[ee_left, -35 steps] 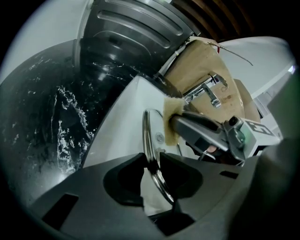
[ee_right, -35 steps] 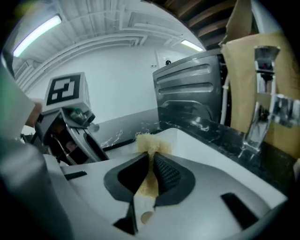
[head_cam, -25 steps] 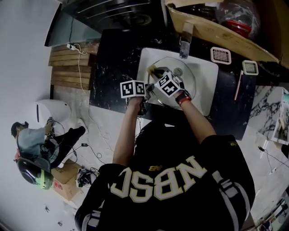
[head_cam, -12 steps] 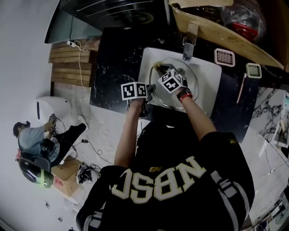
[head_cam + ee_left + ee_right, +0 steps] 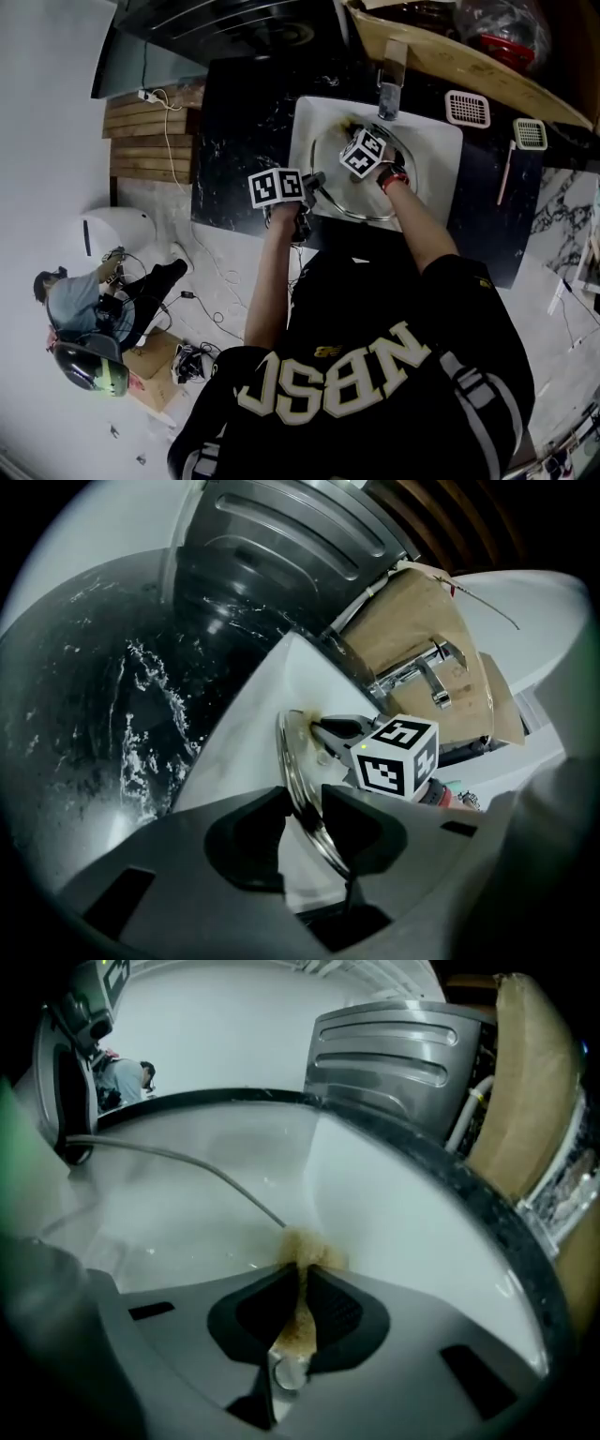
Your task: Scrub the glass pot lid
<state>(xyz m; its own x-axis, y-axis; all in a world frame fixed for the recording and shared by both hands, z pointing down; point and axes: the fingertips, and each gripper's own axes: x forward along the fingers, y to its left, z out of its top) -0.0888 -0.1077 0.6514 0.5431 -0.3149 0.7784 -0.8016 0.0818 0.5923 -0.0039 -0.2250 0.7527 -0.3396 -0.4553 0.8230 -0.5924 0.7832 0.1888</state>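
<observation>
glass is being scrubbed at this moment: the round, steel-rimmed glass pot lid point(image 5: 349, 195) is stood on edge in the white sink point(image 5: 433, 192), which is set into the black marbled counter point(image 5: 239, 122). the lid's near rim is pinched between the narrowly parted jaws of the left gripper point(image 5: 302, 803), which have just been eased a little wider with the rim between them. a tan, soggy sponge scrap point(image 5: 302, 1246) is clamped in the nearly closed right gripper point(image 5: 302, 1286) and is pressed at the lid's far edge, close to the sink wall. the scrubbing step is judged to be under way. next, firm strokes across the rest of the glass are called for, with the lid held steady so that it cannot slip.
</observation>
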